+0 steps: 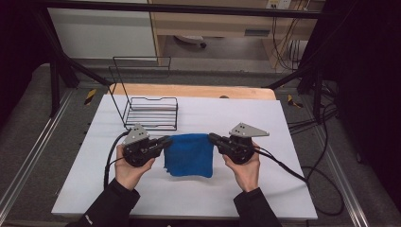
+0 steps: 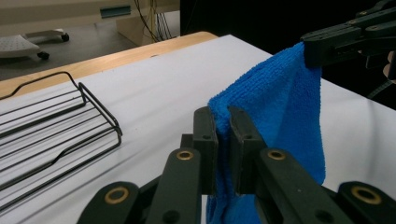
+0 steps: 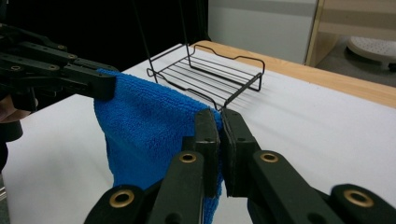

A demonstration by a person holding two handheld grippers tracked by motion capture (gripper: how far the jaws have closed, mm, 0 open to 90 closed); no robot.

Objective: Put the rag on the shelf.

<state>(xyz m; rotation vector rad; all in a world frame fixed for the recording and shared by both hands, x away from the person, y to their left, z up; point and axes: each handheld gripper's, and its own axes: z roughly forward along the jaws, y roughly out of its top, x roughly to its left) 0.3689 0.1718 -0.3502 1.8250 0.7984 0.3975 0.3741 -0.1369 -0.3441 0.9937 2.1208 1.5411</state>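
cloth [image 1: 190, 155] between both claws, wire rack [image 1: 152, 113] just behind

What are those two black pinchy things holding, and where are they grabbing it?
A blue towel. The left hand-held gripper pinches one top corner, the right hand-held gripper the other, and it hangs between them.

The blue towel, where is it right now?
In the high view the blue towel hangs at the table's middle, pinched between the left tongs and right tongs, just in front of the wire rack.
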